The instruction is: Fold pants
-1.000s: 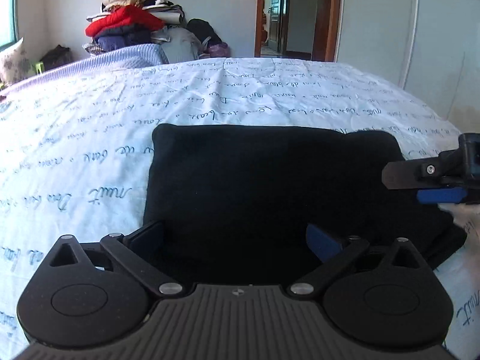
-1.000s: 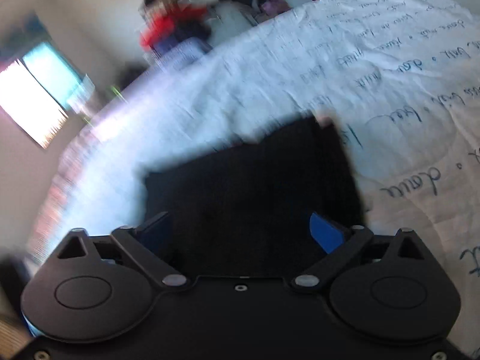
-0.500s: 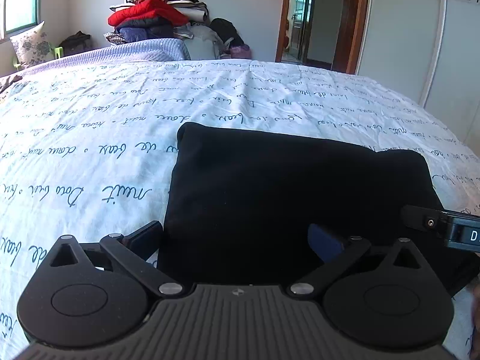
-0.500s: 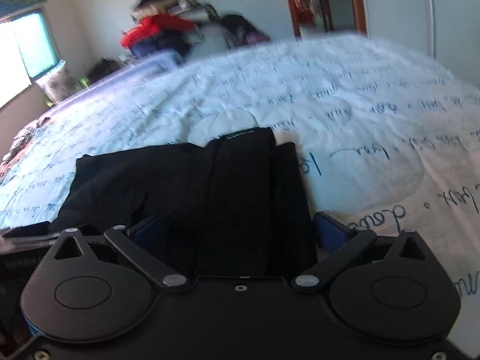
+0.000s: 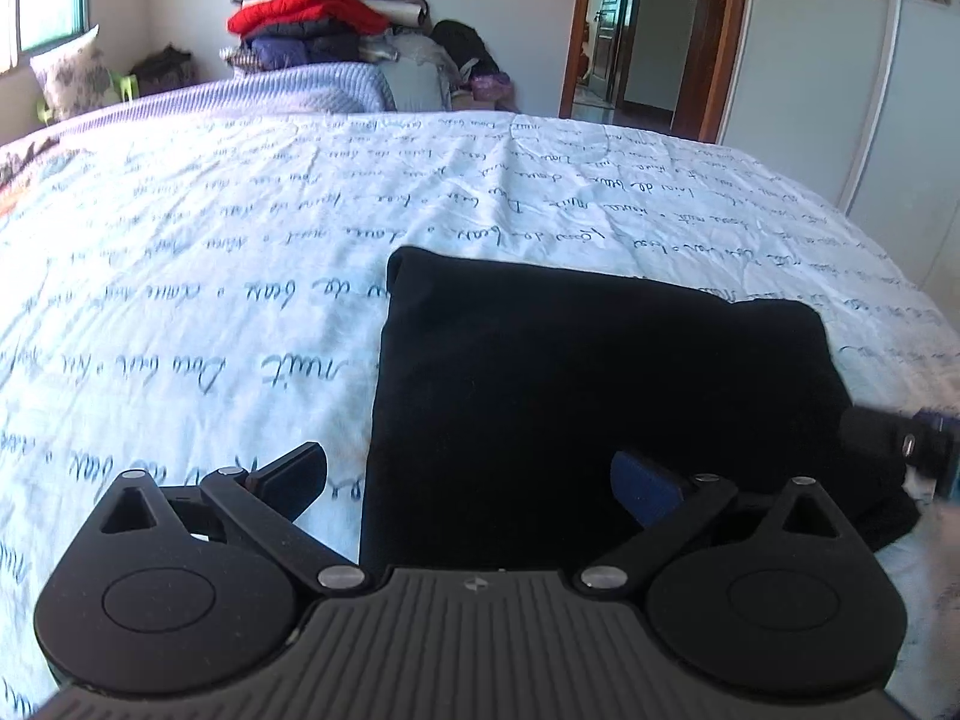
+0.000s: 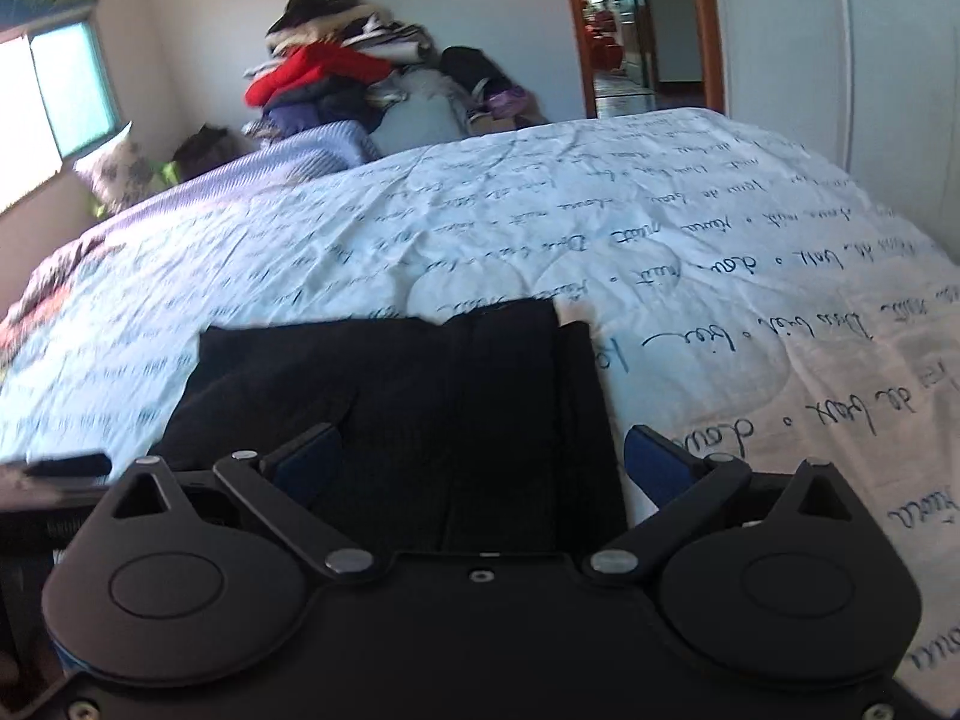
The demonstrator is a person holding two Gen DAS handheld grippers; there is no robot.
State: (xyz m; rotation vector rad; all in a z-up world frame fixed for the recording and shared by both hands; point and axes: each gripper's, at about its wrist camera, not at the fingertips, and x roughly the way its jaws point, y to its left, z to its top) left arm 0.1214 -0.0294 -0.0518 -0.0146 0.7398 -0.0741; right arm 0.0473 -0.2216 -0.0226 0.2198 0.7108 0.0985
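Left wrist view first: your left tongs [image 5: 468, 480] stand wide apart with nothing between the pads, straddling the near left edge of the folded black pants [image 5: 600, 384]. One finger sits over the bedsheet [image 5: 210, 276], the other over the dark cloth. At the right edge of that view your right tongs [image 5: 900, 444] show as a blurred dark shape beside the pants' right corner.

From the right wrist view, your right tongs [image 6: 480, 468] are likewise spread wide and grip nothing; the left pad hangs over the pants [image 6: 420, 396], the right pad over the pale sheet [image 6: 720, 252] just past the pants' right edge. Part of your left tongs [image 6: 60, 468] shows at the far left, blurred.

The pants lie flat on the bed as a roughly square bundle, with layered edges showing along the far right corner, where the top layer stops a little short of the one under it.

Farther on, the sheet with its handwritten script print runs to a striped lilac blanket [image 5: 270, 90]. Beyond that, a heap of clothes [image 5: 324, 12] with a red garment on it rests by the wall, a patterned pillow [image 5: 66, 72] sits under the window [image 6: 54, 96], and an open doorway [image 5: 636, 48] stands to the right.
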